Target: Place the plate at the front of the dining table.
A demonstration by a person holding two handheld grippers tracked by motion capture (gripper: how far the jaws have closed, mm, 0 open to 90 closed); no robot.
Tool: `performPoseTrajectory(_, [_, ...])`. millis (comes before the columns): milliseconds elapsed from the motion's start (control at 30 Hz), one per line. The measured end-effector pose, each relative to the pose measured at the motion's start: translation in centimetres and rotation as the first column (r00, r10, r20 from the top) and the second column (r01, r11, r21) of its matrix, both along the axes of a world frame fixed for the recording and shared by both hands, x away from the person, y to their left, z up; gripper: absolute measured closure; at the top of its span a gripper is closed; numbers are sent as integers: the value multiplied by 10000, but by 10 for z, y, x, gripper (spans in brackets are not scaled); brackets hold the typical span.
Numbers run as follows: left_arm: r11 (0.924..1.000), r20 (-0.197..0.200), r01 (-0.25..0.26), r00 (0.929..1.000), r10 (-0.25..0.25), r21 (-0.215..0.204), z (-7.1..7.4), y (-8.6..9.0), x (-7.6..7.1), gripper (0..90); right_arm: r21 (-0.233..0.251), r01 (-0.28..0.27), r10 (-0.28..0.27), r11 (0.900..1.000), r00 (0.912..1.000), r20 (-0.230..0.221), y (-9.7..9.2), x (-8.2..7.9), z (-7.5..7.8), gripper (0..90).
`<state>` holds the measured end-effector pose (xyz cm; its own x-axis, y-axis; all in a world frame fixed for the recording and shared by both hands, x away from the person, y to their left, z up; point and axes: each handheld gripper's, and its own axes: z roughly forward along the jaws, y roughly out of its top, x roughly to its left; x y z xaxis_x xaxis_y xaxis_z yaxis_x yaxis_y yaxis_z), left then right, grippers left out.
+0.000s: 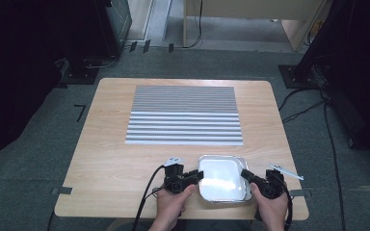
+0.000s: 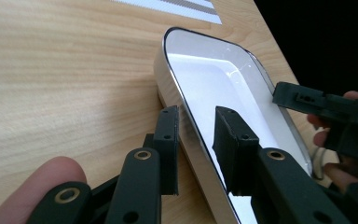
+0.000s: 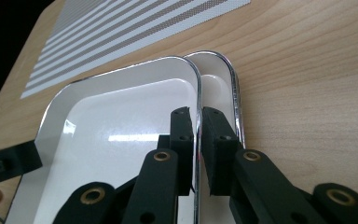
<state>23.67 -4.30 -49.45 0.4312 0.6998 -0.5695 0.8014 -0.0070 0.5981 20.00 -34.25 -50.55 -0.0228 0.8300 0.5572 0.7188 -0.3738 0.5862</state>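
Both hands sit at the near edge of the light wooden table (image 1: 111, 163). Right gripper (image 3: 198, 140) is clamped on the right rim of the shiny rectangular metal tray (image 1: 221, 179), and a second rim peeks out under it, so maybe two trays stacked, hard to say. Left gripper (image 2: 193, 140) straddles the tray's left rim, jaws spread, not pinching. Beyond the tray lies a grey-and-white striped woven placemat (image 1: 184, 114), with bare wood between them.

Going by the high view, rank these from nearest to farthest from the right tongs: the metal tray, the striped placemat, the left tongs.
1. Metal tray: right tongs are at its right rim.
2. Left tongs: across the tray, at its left rim.
3. Striped placemat: farther up the table, beyond the tray.
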Motion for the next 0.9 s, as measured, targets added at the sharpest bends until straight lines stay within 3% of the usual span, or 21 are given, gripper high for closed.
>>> performPoseTrajectory(133, [9993,281,22,9996,-33,378,3,-1,-2,712,-563,-106,104,9984,9999,-37,5,-2,3,836])
performPoseTrajectory(367, [9950,732,78,9972,-151,993,4,-4,-8,726,-1081,-246,184,9938,9981,-580,11,0,0,846])
performPoseTrajectory(600, [9876,1128,35,9934,-215,1573,7,-10,-13,753,-1265,-105,23,9919,9979,-646,16,-1,0,882])
performPoseTrajectory(833, [9822,1316,-226,9913,-22,1863,8,-13,-17,748,-783,187,-241,9968,9974,-685,15,-2,-2,894])
performPoseTrajectory(867, [9816,1293,-319,9916,75,1882,7,-13,-17,691,-833,237,-291,9962,9975,-643,15,-2,-2,895])
performPoseTrajectory(900, [9817,1238,-360,9922,128,1869,6,-13,-17,691,-833,237,-291,9962,9975,-643,15,-2,-2,895])
